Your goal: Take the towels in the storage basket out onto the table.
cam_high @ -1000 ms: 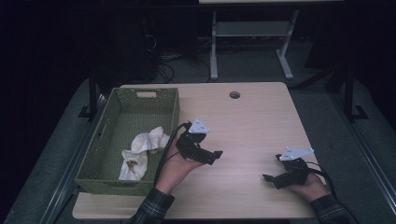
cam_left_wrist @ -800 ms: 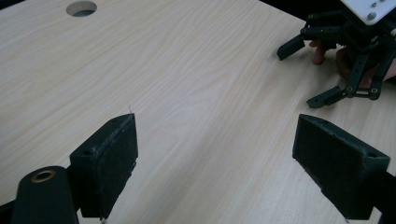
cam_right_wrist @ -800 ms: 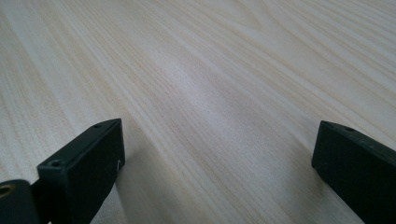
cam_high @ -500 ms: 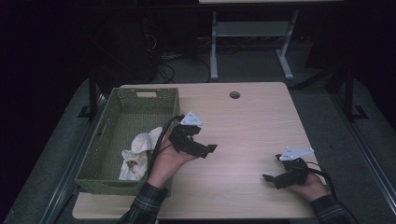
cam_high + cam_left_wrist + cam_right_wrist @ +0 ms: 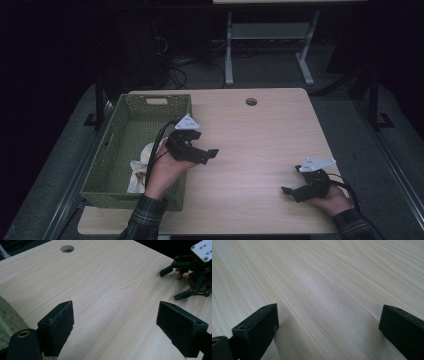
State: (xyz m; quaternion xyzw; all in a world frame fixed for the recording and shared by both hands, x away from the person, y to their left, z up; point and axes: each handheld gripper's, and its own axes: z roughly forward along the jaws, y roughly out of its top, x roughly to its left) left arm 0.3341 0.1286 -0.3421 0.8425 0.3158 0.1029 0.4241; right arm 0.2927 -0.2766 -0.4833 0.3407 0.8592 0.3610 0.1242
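Black left tongs beside basket

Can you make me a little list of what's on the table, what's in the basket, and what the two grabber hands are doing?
table: light wood table with a round hole near the far edge
basket: green woven basket at the table's left side
in basket: crumpled white cloth
left gripper: left gripper, jaws open, holding nothing, beside the basket's right rim
right gripper: right gripper, jaws open, holding nothing, low over bare wood near the front right
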